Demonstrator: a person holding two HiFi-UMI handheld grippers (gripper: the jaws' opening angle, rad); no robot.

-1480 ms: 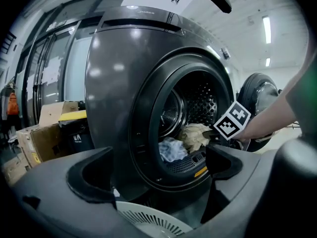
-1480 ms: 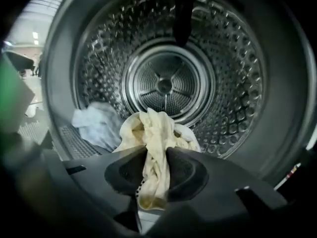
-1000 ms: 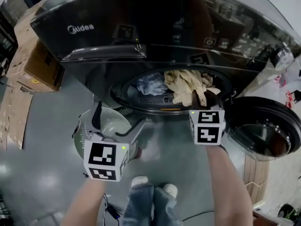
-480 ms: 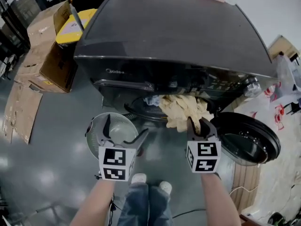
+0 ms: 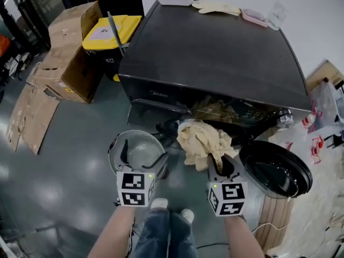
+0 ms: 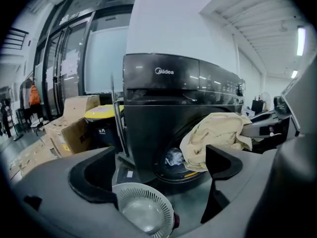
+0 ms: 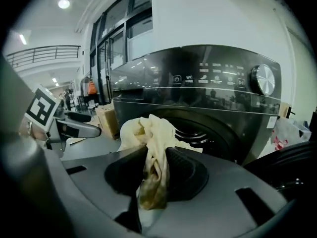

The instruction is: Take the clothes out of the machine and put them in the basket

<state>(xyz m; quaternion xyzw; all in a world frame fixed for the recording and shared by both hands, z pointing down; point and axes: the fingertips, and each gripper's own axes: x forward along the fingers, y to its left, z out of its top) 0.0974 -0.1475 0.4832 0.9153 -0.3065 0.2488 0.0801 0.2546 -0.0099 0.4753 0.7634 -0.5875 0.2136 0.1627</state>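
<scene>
- what are your grippers doing?
- my left gripper [image 5: 144, 155] has its jaws wide apart, nothing between them. my right gripper [image 5: 221, 164] is clamped on a cloth [image 5: 199, 138]. both forearms [image 5: 110, 233] reach forward, side by side.

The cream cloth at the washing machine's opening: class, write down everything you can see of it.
The cream cloth is soft, crumpled fabric with darker yellowish folds. One bunched end is pinched between the shut jaws of the right gripper. The rest hangs in loose folds before the open drum mouth of the washing machine, off the floor. Whether its far end touches the rim cannot be told.
</scene>
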